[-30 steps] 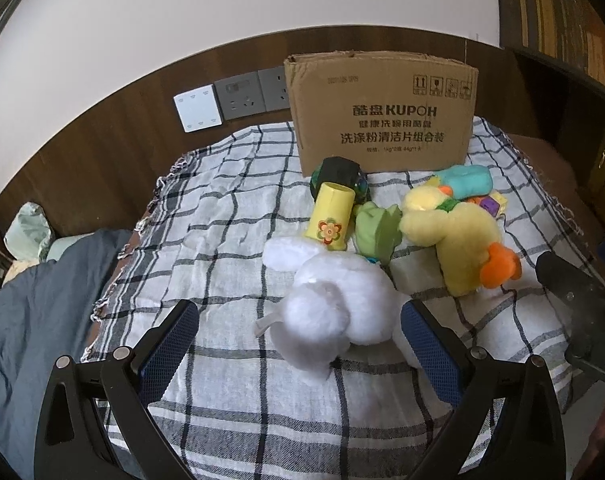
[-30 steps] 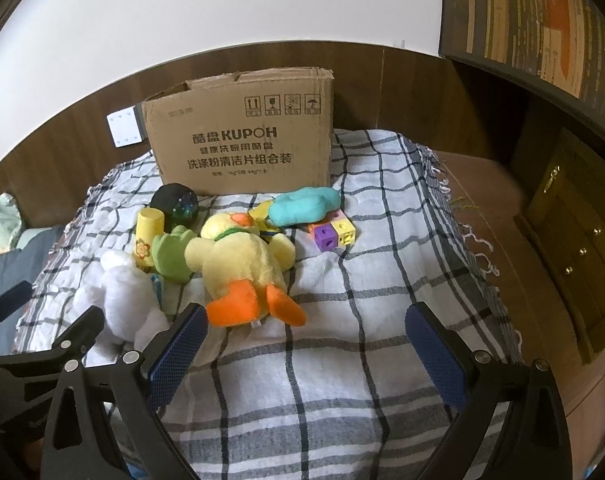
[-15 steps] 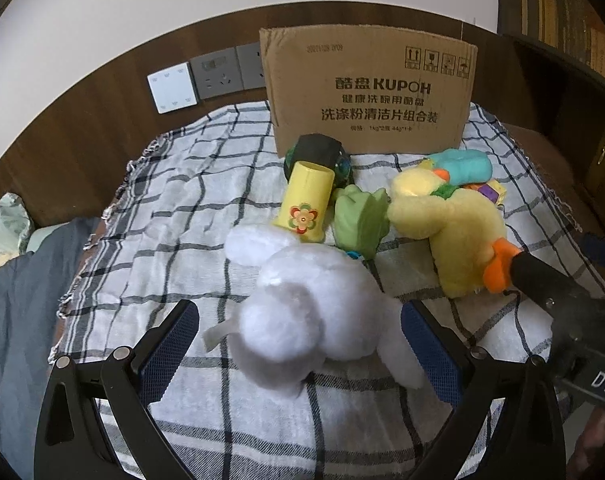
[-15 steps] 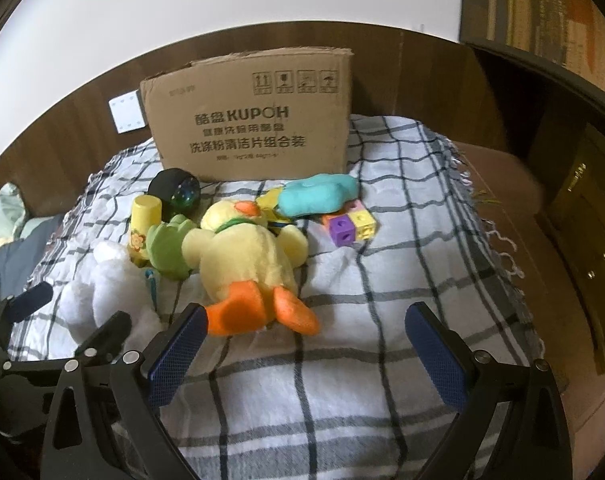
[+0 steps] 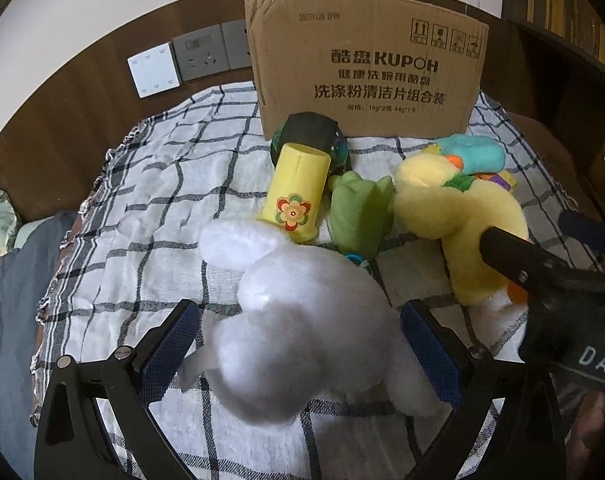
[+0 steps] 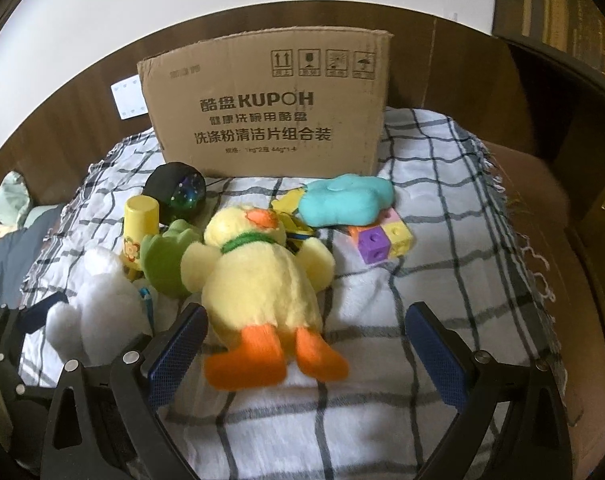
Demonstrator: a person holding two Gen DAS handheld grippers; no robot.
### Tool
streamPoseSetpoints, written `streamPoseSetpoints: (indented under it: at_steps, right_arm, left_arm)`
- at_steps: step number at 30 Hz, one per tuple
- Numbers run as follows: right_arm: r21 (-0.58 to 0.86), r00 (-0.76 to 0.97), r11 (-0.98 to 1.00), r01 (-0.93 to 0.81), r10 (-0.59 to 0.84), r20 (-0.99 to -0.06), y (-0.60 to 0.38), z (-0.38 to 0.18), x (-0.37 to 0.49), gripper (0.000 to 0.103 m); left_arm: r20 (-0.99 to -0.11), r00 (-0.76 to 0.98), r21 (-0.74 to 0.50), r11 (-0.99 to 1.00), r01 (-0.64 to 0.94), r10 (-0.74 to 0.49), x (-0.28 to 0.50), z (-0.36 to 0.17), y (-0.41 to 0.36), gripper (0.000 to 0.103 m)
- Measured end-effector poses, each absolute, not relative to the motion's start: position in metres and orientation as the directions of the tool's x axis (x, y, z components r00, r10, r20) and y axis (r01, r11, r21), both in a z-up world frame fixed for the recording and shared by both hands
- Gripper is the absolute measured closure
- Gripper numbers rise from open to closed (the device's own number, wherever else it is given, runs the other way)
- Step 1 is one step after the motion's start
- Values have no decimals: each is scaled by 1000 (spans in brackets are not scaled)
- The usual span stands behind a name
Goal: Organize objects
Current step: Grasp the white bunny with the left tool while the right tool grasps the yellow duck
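Note:
Toys lie on a checked cloth in front of a cardboard box [image 5: 366,68]. My left gripper [image 5: 300,346] is open, its jaws on either side of a white plush toy [image 5: 298,320]. My right gripper [image 6: 306,344] is open, its jaws around the orange feet of a yellow duck plush [image 6: 262,276]. Behind them lie a yellow cup with a flower [image 5: 298,196], a green plush [image 5: 360,212], a dark ball [image 6: 176,192], a teal plush [image 6: 342,202] and purple and yellow cubes [image 6: 382,240]. The box also shows in the right wrist view [image 6: 266,108].
The checked cloth [image 6: 442,184] covers the surface up to a dark wood wall with wall switches [image 5: 190,62]. A grey blanket [image 5: 6,320] lies off the left edge. Wooden furniture [image 6: 598,216] stands at the right.
Both grippers have moved forward toward the toys. The white plush now sits between the left jaws and the duck's feet between the right jaws. Neither gripper has shut.

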State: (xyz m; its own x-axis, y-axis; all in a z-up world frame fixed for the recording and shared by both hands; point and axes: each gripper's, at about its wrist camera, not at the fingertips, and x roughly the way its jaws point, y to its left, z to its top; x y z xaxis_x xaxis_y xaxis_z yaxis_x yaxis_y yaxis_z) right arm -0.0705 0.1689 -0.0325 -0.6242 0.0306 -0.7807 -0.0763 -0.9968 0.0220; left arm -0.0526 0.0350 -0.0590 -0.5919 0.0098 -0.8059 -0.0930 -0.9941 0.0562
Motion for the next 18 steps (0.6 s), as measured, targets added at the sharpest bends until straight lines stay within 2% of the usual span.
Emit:
streamPoseSetpoints:
  at_steps: [5, 10, 12, 15, 18]
  right_arm:
    - [33, -591, -997, -65, 12, -807, 168, -43, -85, 4]
    - [62, -560, -997, -55, -21, -828, 166, -56, -95, 5]
    - [75, -560, -996, -45, -37, -828, 165, -57, -96, 14]
    - [114, -548, -993, -29, -80, -833, 165, -60, -97, 41]
    - [128, -556, -992, -14, -98, -825, 163, -59, -95, 46]
  left_arm:
    - [-826, -563, 30, -994, -103, 34, -59, -68, 35, 2]
    - [-834, -550, 24, -993, -117, 45, -63, -72, 37, 9]
    - [-835, -549, 27, -992, -123, 45, -64, -72, 38, 12]
    - [-835, -548, 29, -991, -127, 46, -64, -71, 38, 16]
    - [-829, -557, 31, -990, -135, 50, -62, -69, 39, 19]
